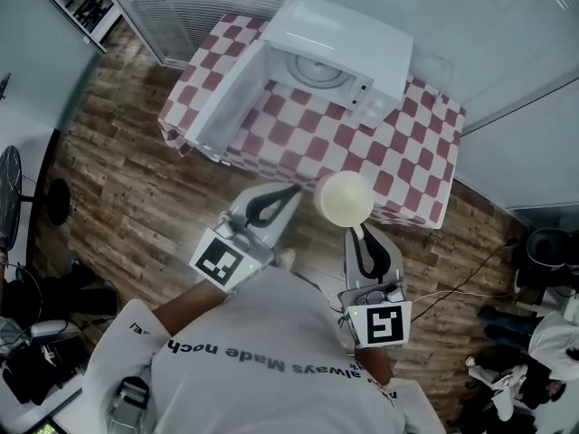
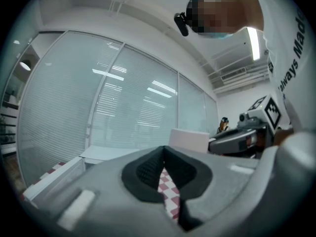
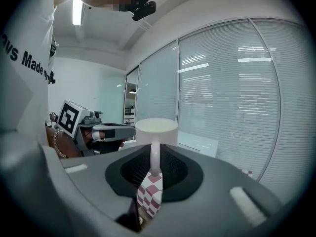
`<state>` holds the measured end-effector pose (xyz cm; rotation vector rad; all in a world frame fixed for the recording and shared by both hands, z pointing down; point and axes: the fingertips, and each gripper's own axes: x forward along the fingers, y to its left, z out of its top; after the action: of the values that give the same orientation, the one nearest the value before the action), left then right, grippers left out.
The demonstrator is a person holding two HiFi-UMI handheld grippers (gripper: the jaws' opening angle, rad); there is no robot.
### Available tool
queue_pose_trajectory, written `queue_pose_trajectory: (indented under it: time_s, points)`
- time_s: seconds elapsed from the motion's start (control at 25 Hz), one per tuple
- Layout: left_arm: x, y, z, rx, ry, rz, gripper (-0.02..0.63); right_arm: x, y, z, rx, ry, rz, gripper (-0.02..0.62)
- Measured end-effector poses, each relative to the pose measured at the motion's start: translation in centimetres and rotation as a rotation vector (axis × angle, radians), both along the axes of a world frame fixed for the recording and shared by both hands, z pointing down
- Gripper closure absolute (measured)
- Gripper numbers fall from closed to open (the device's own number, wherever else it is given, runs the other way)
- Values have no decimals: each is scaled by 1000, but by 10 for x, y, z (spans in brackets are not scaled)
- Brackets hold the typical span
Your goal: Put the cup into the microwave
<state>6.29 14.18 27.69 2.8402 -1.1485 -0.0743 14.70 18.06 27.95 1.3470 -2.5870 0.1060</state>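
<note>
The main risk, as I judge it, lies in the grip. The right hand-held gripper (image 3: 154,174) pinches the white cup (image 3: 156,132) by its thin handle alone, with the whole body of the cup standing out past the jaw tips. A hold that narrow lets the cup pivot about the handle, so a quick move toward the microwave (image 1: 344,52) could tip it or let it slip. A second risk is a knock. The microwave door (image 1: 226,98) hangs open and swung out to the side of the cavity. The mouth of the cavity is not tall, so a cup carried too high or off line could catch the frame or the door edge.

The cup is in the air, upright, on the person's side of the microwave and short of the edge of the checked bench (image 1: 407,152). It is well apart from the cavity and not yet over the cloth. It sits directly beyond the right hand-held gripper's tips, with the handle pointing back into the jaws.

The left hand-held gripper (image 2: 164,174) has its jaws pressed together on nothing. It hovers beside the cup, also short of the microwave.
</note>
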Motion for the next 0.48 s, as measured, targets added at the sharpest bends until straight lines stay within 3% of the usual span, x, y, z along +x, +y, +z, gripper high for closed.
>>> queue_pose_trajectory:
  time_s: [0.48]
  points:
    - [-59, -126, -4, -4, 34, 6, 603, -58, -128, -4, -1, 45, -6, 548]
